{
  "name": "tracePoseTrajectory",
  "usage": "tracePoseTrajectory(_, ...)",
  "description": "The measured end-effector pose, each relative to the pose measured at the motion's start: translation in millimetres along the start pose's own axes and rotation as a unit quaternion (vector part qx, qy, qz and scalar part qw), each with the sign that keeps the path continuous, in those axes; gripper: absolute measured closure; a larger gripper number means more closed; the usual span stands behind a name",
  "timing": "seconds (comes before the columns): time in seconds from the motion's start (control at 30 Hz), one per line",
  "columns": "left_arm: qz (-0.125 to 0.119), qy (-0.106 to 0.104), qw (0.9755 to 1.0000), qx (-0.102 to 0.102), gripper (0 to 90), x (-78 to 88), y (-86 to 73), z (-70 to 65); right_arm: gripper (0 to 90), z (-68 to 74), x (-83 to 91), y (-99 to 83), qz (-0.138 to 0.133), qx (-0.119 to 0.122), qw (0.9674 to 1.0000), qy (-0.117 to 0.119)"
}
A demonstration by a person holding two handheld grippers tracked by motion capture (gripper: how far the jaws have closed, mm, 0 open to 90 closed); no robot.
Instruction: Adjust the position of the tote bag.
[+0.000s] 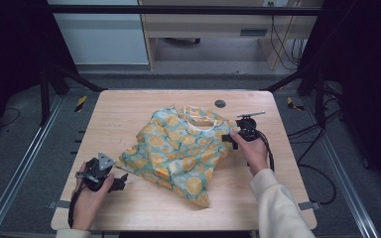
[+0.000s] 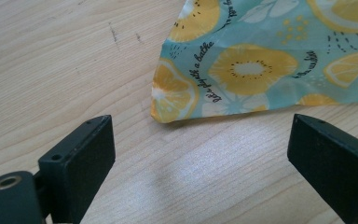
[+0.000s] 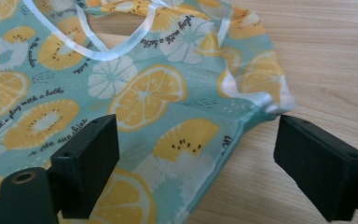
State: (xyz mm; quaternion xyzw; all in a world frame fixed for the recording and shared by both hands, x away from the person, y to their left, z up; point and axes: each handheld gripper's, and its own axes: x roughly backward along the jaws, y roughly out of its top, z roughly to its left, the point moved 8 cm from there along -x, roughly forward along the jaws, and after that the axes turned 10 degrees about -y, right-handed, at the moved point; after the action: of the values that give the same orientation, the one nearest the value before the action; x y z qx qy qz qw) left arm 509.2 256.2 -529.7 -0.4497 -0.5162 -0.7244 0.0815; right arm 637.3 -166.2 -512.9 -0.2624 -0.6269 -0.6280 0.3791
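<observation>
A small teal garment printed with orange and lemon slices lies crumpled on the wooden table. My left gripper sits at the front left. In the left gripper view its jaws stand wide open just short of the garment's near corner, with bare wood between them. My right gripper is at the garment's right edge, beside the white-trimmed neckline. It stands open low over the cloth, whose edge lies between the jaws, and the pads do not press on it.
A dark round plug sits in the table near its far edge. Bare wood surrounds the garment on all sides. Black frame posts stand at the far corners, and cables trail on the floor to the right.
</observation>
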Motion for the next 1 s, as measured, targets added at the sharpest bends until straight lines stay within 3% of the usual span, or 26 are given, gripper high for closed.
tracePoseTrajectory(0.1,-0.002,0.0,1.0,0.0,7.4,0.5,0.5,-0.3,22.6,2.3,-2.6,1.3,0.0,0.008,1.0,0.002)
tracePoseTrajectory(0.2,-0.003,-0.003,1.0,0.001,7.4,0.2,0.9,-0.4,38.3,4.8,-5.8,7.4,-0.008,0.015,0.9999,-0.003)
tracePoseTrajectory(0.27,-0.003,-0.003,1.0,0.002,7.4,0.3,1.0,-0.5,54.0,5.7,-5.9,10.1,-0.018,0.02,0.9996,-0.001)
tracePoseTrajectory(0.33,-0.004,-0.004,1.0,0.002,7.4,0.8,1.2,-0.6,58.8,5.2,-5.9,11.0,-0.022,0.024,0.9995,-0.001)
tracePoseTrajectory(0.37,-0.005,-0.003,1.0,0.003,7.4,0.9,1.2,-0.3,70.5,4.5,-5.8,11.7,-0.027,0.028,0.9992,0.0)
tracePoseTrajectory(0.4,-0.005,-0.003,1.0,0.003,7.4,0.9,1.2,-0.3,70.5,3.4,-5.6,12.3,-0.034,0.035,0.9988,-0.008)
tracePoseTrajectory(0.43,-0.005,-0.002,1.0,0.004,7.4,1.1,1.2,0.0,79.8,4.3,-4.4,12.5,-0.039,0.042,0.9983,-0.008)
tracePoseTrajectory(0.5,-0.005,-0.003,1.0,0.003,7.4,1.4,1.1,0.1,83.2,5.6,-2.8,12.8,-0.045,0.048,0.9978,-0.006)
tracePoseTrajectory(0.57,-0.008,-0.001,1.0,0.004,7.4,1.5,2.0,0.9,89.8,10.5,4.7,16.5,-0.07,0.062,0.9956,0.002)
tracePoseTrajectory(0.67,-0.008,-0.001,0.9999,0.007,7.4,1.3,2.1,1.2,90.0,15.9,11.8,19.7,-0.089,0.073,0.9933,0.012)
tracePoseTrajectory(0.77,-0.004,0.0,1.0,0.006,7.4,0.6,1.6,1.6,90.0,28.1,28.3,22.5,-0.117,0.106,0.987,0.029)
tracePoseTrajectory(1.0,-0.004,-0.001,1.0,0.009,7.4,1.0,1.0,1.7,90.0,41.9,52.4,26.9,-0.142,0.124,0.981,0.046)
